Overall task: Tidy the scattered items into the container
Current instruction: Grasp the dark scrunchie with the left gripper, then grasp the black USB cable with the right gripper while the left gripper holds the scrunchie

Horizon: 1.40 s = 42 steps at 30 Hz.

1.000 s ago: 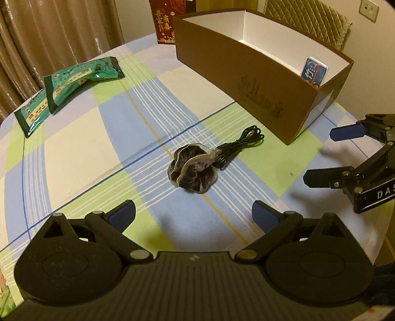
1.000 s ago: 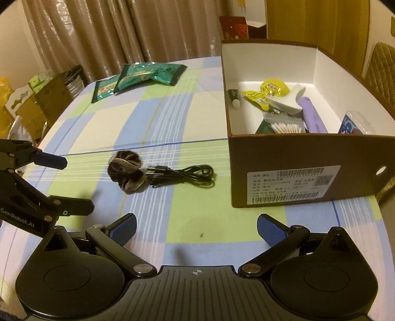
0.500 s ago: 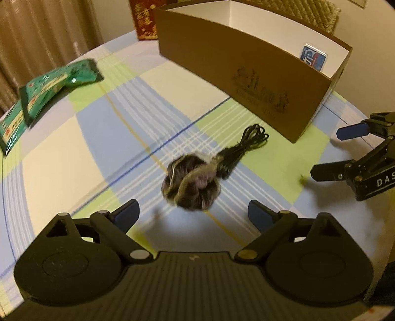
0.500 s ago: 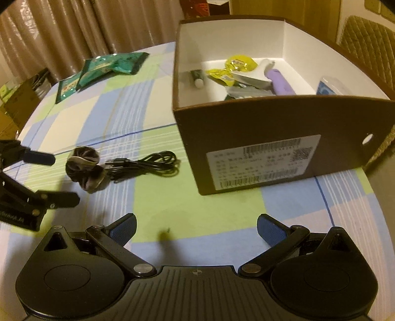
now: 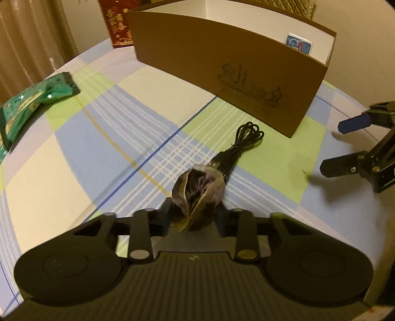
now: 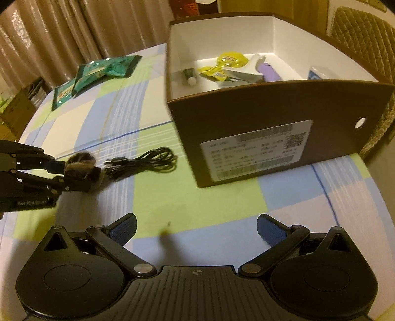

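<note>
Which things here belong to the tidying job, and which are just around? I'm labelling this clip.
Job: scrunchie in the left gripper; black cable; green packets; brown box; open right gripper.
Just around: curtains; quilted chair; red carton.

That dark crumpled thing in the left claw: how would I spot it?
Start at the brown box on the checked tablecloth. In front of its labelled wall lies a coiled black cable; at the cable's plug end, the left claw pinches a scrunchie: fuzzy, dark purple, unlike the glossy cable.
</note>
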Tool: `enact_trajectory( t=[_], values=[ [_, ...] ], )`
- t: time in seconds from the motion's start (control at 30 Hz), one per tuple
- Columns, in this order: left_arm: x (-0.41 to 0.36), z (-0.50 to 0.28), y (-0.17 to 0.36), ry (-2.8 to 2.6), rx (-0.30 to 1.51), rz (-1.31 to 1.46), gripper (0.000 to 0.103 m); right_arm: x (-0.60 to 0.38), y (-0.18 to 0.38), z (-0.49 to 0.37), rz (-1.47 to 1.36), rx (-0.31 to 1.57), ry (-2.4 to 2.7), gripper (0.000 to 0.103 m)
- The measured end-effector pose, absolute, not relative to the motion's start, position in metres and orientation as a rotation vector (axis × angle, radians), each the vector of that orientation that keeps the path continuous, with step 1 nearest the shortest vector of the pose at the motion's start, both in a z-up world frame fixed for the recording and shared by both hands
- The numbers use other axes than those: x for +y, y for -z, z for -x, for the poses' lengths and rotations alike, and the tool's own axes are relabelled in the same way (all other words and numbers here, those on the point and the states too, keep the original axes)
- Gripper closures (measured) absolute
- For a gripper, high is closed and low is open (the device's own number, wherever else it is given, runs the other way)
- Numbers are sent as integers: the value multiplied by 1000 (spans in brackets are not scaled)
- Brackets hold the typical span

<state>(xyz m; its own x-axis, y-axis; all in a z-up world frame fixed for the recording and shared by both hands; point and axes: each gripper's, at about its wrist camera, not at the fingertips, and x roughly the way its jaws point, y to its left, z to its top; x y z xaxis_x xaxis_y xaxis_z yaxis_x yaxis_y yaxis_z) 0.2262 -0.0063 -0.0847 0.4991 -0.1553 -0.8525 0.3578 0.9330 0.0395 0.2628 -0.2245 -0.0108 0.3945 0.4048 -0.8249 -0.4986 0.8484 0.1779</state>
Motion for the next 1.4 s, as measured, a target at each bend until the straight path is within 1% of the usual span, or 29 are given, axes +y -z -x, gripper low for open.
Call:
enact_trajectory(
  t=[0.17,0.43,0.87,1.2,1.23,1.27,1.3,1.4],
  values=[
    [23,-210,80,219,1016,-162,78,-210,12,-252,106,1009,-628,2],
    [65,-187,72,96,1038,-22,78,-170,11,-240,114,949,-737,2],
    [73,-183,79,82,1064,26,77,-113,41,-251,199,752,-551,2],
    [75,-188,84,88,1077,53,76,-103,63,-261,158,733,-470,2],
    [75,-188,84,88,1078,55,76,-105,64,-262,145,737,-467,3],
    [76,-188,84,87,1078,57,76,-106,65,-262,141,737,-466,7],
    [76,-188,84,86,1079,59,76,-107,64,-261,148,727,-478,9],
    [76,-187,85,85,1082,64,76,-109,62,-260,165,739,-512,9]
  ],
)
